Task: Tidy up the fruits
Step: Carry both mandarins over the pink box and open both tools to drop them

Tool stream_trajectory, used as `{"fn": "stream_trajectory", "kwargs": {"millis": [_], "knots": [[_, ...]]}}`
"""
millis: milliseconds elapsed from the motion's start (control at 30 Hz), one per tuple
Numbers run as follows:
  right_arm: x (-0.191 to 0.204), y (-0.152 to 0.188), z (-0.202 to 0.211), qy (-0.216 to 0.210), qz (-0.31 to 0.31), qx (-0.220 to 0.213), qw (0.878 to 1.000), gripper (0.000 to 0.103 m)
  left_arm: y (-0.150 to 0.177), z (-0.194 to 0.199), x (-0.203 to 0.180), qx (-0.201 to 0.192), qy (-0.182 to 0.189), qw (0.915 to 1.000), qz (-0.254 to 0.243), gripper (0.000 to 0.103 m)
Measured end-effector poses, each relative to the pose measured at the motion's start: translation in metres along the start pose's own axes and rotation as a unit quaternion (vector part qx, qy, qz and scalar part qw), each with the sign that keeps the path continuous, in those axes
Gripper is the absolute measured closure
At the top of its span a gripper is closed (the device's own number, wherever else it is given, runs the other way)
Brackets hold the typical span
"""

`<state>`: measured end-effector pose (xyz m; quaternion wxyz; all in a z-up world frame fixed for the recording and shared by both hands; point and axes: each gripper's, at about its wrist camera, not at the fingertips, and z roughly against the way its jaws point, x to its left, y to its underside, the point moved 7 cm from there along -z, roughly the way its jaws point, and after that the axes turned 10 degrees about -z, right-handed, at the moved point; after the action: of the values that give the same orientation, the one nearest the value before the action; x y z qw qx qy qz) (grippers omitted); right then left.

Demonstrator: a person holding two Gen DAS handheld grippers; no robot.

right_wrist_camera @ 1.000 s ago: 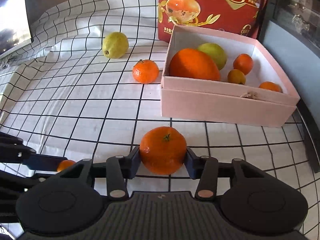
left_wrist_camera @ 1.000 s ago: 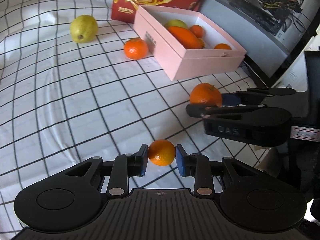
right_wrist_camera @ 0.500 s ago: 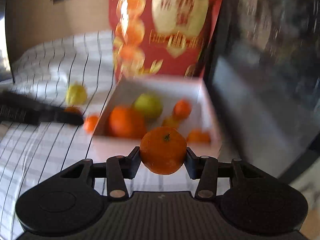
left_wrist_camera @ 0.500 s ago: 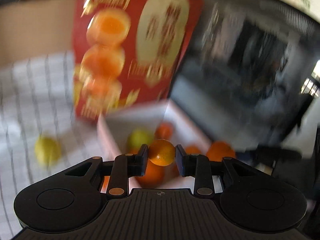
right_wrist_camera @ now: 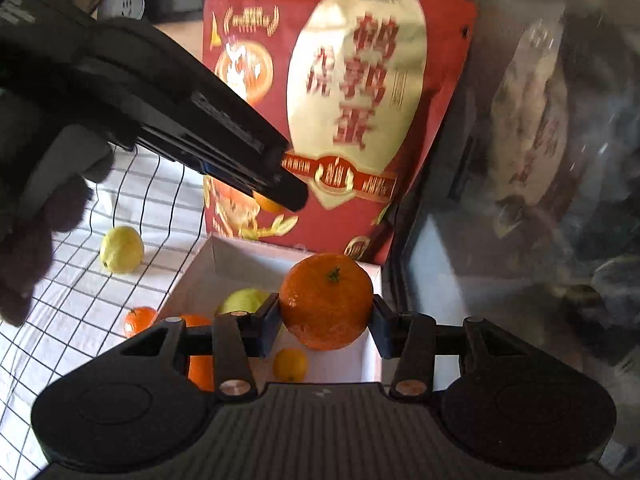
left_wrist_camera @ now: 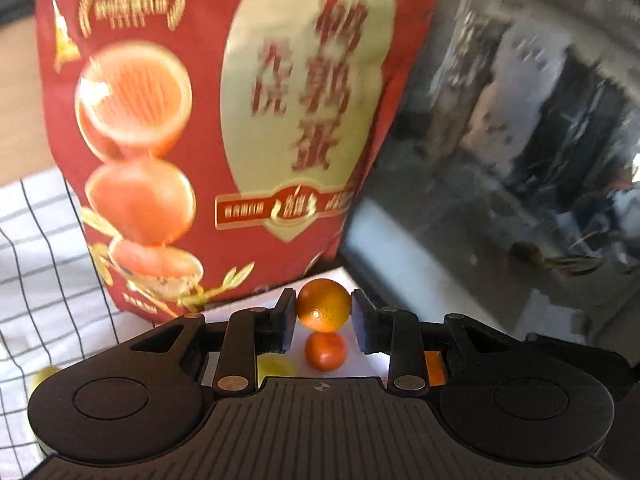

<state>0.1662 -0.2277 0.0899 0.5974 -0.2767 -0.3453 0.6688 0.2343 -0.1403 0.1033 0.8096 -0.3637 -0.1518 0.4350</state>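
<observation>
My left gripper is shut on a small orange kumquat, held in the air over the pink box. Below it in the box lie a small orange and a yellow-green fruit. My right gripper is shut on a large tangerine, also above the box. In the right wrist view the box holds a green fruit, an orange fruit and a small yellow-orange one. The left gripper reaches in from the upper left with its kumquat partly hidden.
A red snack bag stands upright behind the box. A dark glass-fronted appliance rises at the right. On the checked cloth left of the box lie a yellow-green guava and a small tangerine. A gloved hand holds the left gripper.
Both grippers have lifted off the cloth with their fruit and moved forward over the pink box, closer to the red bag. The grips stay the same.
</observation>
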Motion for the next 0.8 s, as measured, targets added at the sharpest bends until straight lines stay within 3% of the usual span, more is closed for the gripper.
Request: {"fn": "stream_trajectory", "kwargs": {"millis": [300, 533, 667, 800], "knots": [[0.011, 0.041, -0.055, -0.028, -0.006, 0.072, 0.997, 0.057, 0.033, -0.056, 0.009, 0.057, -0.038, 0.9977, 0.0, 0.068], [0.023, 0.06, -0.083, -0.022, 0.001, 0.101, 0.995, 0.057, 0.046, -0.034, 0.014, 0.021, -0.003, 0.9991, 0.038, 0.068], [0.023, 0.064, -0.086, -0.025, -0.01, 0.11, 0.994, 0.046, 0.056, -0.006, 0.023, -0.012, -0.031, 0.9984, 0.045, 0.068], [0.023, 0.061, -0.079, -0.017, -0.02, 0.098, 0.995, 0.045, 0.076, 0.026, 0.036, -0.045, -0.068, 0.9941, 0.071, 0.068]]}}
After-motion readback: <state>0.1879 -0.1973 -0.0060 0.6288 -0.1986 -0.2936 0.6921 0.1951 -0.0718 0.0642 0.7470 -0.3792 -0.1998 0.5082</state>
